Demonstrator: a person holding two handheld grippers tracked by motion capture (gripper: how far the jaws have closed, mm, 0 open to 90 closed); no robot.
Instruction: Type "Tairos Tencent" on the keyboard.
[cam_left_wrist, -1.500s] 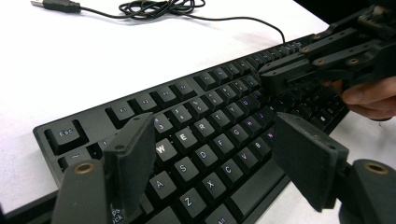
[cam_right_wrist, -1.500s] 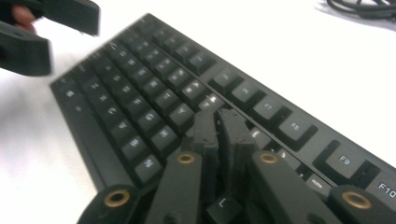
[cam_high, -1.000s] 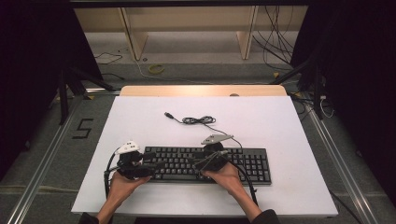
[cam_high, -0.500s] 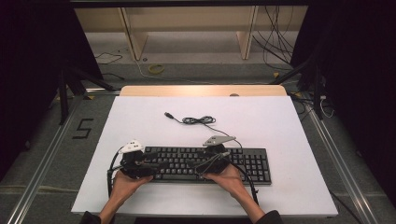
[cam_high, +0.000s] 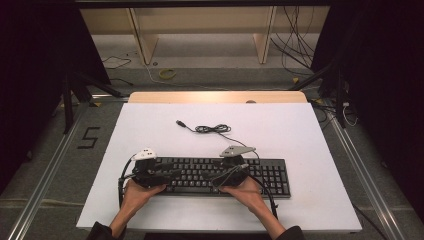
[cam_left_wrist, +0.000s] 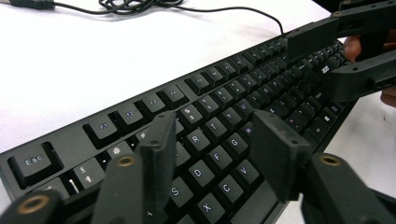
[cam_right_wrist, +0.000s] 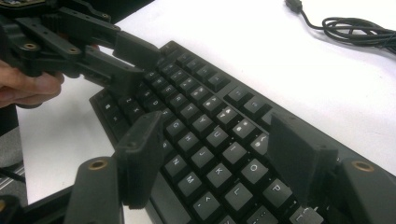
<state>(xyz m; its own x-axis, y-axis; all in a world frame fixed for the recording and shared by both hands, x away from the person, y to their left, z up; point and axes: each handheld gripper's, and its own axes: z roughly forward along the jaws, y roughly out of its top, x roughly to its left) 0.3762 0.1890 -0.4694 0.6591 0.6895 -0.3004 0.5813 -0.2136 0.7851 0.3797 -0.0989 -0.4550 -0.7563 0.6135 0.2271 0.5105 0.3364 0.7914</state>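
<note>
On the near half of the white table, from the largest thing down to the smallest:

Table (cam_high: 300, 130): white top, broad and bare toward the far side; a wooden strip runs along its far edge.

Keyboard (cam_high: 260, 175): black, full length, lying flat and parallel to the near edge of the table, a little right of centre. In the left gripper view (cam_left_wrist: 205, 93) its Esc key sits at the lower left and the rows run away to the upper right. In the right gripper view (cam_right_wrist: 205, 107) the letter rows run from the lower right toward the upper left.

Left gripper (cam_high: 172, 172): held in the person's left hand (cam_high: 137, 192) over the left end of the keyboard. Seen from its own camera (cam_left_wrist: 212, 149), the two black jaws are spread apart with nothing between them, hovering above the letter keys around R, T, F and G.

Right gripper (cam_high: 215, 176): held in the right hand (cam_high: 245, 190) over the middle of the keyboard, a grey three-cornered plate on top. From its own camera (cam_right_wrist: 219, 149), the jaws are spread wide and empty, above keys such as H, J, N and M.

Cable (cam_high: 212, 129): thin and black, coiled in a loose bundle on the table beyond the keyboard, well apart from both grippers.

Plug (cam_high: 180, 122): the cable's free end, lying just left of the coil.
</note>
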